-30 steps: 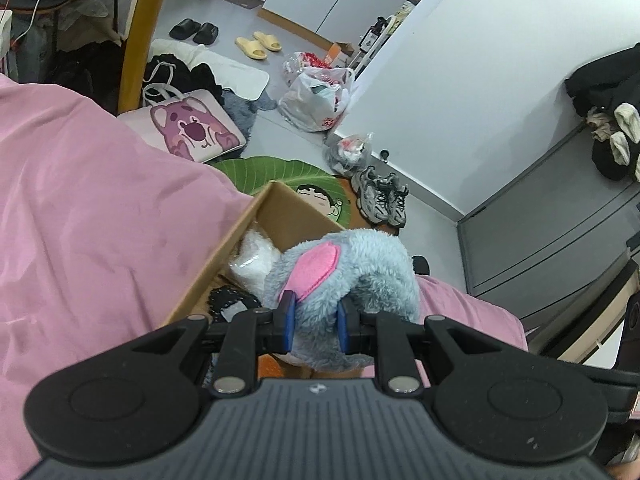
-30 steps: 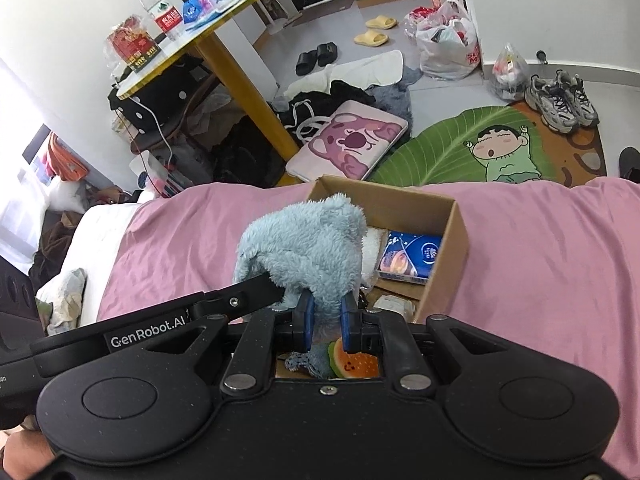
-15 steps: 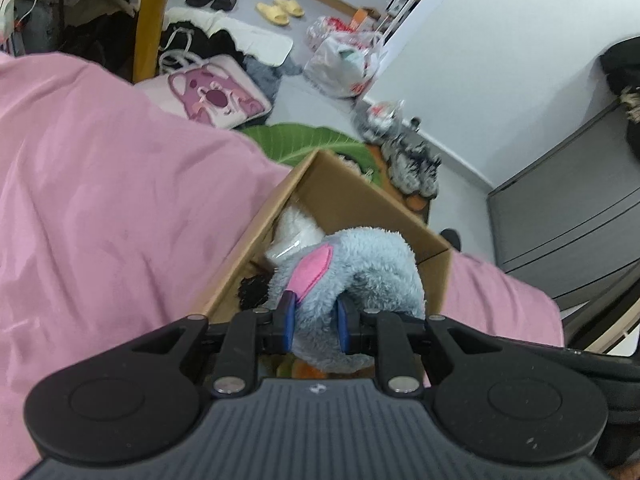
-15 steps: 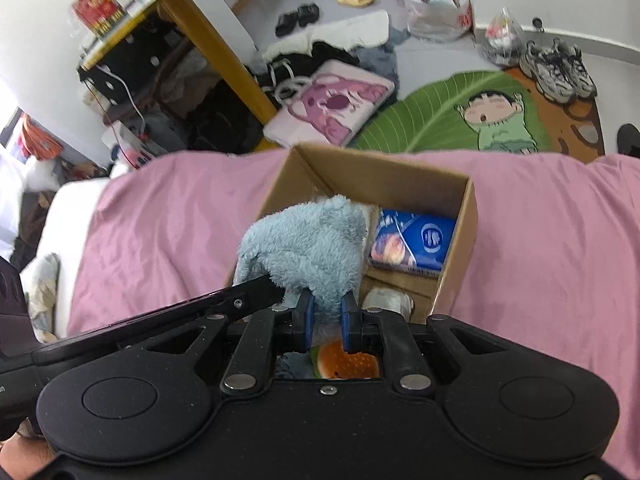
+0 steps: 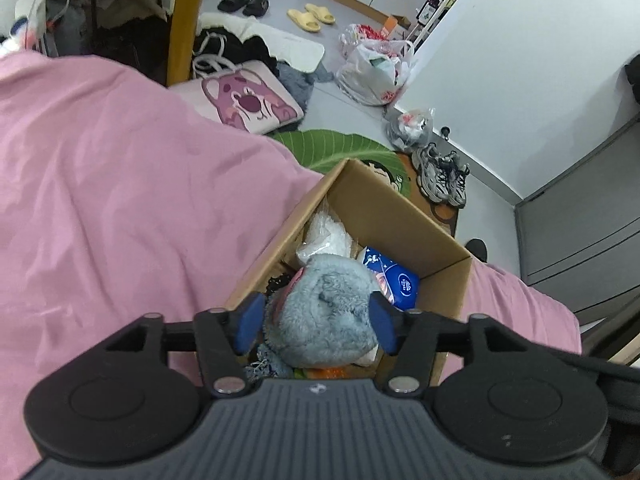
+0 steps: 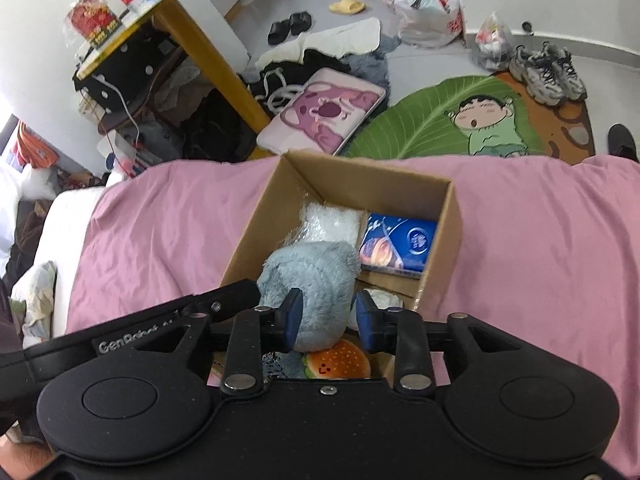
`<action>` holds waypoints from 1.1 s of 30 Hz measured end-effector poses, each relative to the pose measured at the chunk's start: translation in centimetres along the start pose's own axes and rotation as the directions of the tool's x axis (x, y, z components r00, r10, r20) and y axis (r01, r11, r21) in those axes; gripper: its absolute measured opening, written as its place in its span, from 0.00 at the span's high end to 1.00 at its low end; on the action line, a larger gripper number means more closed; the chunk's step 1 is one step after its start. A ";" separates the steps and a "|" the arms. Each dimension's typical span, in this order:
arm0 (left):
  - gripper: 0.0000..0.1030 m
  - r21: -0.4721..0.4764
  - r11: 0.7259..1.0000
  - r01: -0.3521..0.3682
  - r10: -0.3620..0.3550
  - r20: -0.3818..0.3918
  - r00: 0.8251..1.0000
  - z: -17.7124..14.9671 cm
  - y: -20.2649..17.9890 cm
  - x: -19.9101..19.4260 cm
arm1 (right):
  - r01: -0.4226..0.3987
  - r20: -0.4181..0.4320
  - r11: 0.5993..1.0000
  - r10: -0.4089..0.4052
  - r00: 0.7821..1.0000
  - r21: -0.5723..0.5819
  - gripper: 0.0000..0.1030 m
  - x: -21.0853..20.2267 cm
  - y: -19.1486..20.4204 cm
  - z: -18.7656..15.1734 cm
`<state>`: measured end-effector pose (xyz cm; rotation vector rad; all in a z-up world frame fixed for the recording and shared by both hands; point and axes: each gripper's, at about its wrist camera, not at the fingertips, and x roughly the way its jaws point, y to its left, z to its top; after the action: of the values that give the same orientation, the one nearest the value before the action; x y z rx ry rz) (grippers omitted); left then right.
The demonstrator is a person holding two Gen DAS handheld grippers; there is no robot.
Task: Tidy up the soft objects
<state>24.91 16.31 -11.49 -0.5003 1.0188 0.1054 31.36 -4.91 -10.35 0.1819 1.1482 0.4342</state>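
Note:
A fluffy grey-blue plush toy (image 5: 324,312) (image 6: 310,280) with a pink ear rests inside the open cardboard box (image 5: 384,220) (image 6: 372,184) on the pink bedsheet. My left gripper (image 5: 316,320) is open, its blue pads standing on either side of the plush. My right gripper (image 6: 327,317) is open too, with the plush between its fingers and nearer the left pad. Under the plush lie a burger-shaped soft toy (image 6: 340,362), a white bagged soft item (image 6: 332,224) and a blue tissue pack (image 6: 400,246) (image 5: 394,280).
The pink bedsheet (image 5: 120,200) (image 6: 540,240) spreads around the box. Beyond the bed edge, the floor holds a leaf-shaped rug (image 6: 440,120), a pink cushion (image 6: 328,112), sneakers (image 6: 548,72), plastic bags and slippers. A yellow-legged table (image 6: 208,44) stands at the left.
Both grippers lowered the plush into the box and then opened, letting it go. The plush now sits in the box among the other items.

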 end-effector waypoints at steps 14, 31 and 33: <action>0.07 0.070 0.995 -0.072 0.062 0.137 0.989 -1.4 -2.3 -6.5 | -0.006 0.159 1.000 0.003 0.987 0.016 0.09 -6.1 -2.5 -1.7; 0.00 0.125 0.985 -0.118 0.083 0.258 0.963 -5.0 -5.7 -15.2 | 0.016 0.302 0.997 0.006 0.953 -0.069 0.00 -14.7 -4.6 -4.7; 0.00 0.128 0.984 -0.123 0.086 0.256 0.963 -5.7 -6.4 -15.9 | 0.018 0.308 0.997 0.006 0.952 -0.075 0.00 -15.6 -4.6 -5.1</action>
<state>13.99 10.44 1.61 -0.2929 0.7980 0.1839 22.55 -16.10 -0.96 0.1713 0.8237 0.4271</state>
